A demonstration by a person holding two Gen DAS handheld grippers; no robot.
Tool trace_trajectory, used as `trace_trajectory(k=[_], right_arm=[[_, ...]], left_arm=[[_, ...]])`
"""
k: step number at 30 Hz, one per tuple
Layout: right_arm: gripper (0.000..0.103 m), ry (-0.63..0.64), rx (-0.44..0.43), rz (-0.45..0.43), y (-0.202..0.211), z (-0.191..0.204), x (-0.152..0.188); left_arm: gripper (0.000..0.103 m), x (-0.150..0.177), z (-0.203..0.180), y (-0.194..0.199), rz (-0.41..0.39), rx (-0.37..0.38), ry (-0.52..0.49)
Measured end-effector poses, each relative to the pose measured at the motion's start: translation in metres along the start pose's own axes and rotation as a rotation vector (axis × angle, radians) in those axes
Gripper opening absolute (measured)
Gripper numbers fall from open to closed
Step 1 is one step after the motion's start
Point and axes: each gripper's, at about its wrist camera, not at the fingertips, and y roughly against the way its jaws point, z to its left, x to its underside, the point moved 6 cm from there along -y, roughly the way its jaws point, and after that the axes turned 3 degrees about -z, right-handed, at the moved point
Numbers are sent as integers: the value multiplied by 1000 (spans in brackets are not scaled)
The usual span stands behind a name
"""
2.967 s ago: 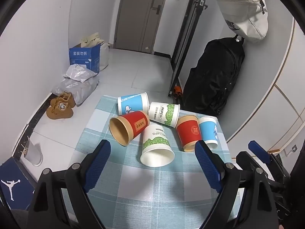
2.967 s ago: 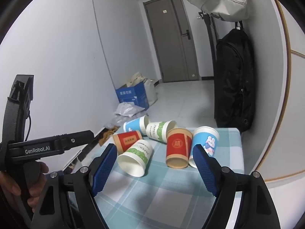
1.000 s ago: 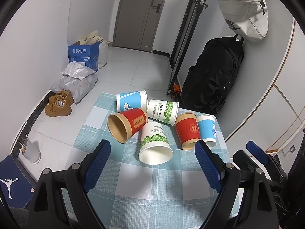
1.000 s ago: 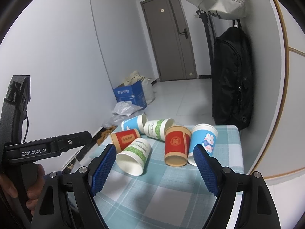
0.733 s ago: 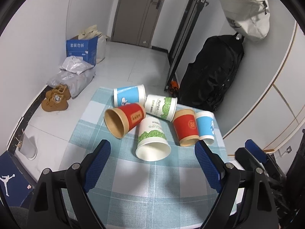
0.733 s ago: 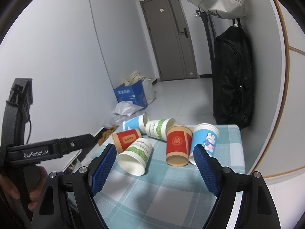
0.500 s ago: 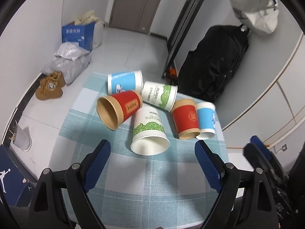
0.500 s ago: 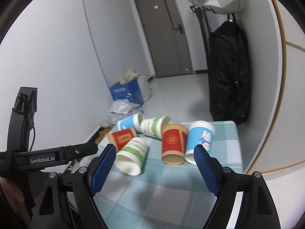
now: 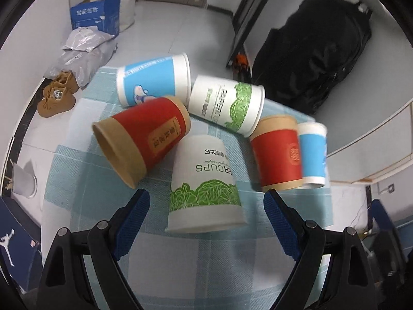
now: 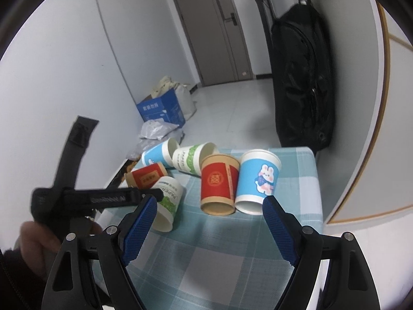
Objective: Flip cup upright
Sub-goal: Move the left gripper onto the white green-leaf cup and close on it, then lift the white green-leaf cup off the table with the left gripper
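— Well, where does the white paper cup with green leaf print [image 9: 205, 183] lie?

— On its side on the table with the blue-and-white checked cloth [image 9: 85, 193], its mouth toward the left gripper [image 9: 206, 222]. That gripper's blue-padded fingers [image 9: 133, 219] stand wide apart on either side of the cup's mouth end, gripping nothing.

— Neighbours of that cup?

— A red kraft-paper cup [image 9: 142, 135] touches its base end on the left, also on its side. A second red kraft-paper cup [image 9: 280, 152] lies to the right, with a blue-and-white bunny-print cup [image 10: 258, 180] just beside that.

— The right gripper [image 10: 209, 226]?

— Spread wide, empty, short of the cups.
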Motion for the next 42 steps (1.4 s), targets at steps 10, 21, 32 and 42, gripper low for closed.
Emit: trace_trajectory(k=[10,21,32,42], right_arm=[[84,-52,-10,61,-9,-5,6],[84,-39,2,57,-6,-3,8],[84,-33,31,32,9,-3,12],[84,4,-25,-52,33,20,7]], left_arm=[[67,6,8,-22,55,-8,49],[58,3,0,-7,48,60,86],[58,3,-27,57,-46,163,60],[58,14,-39,124,-150,181,17]])
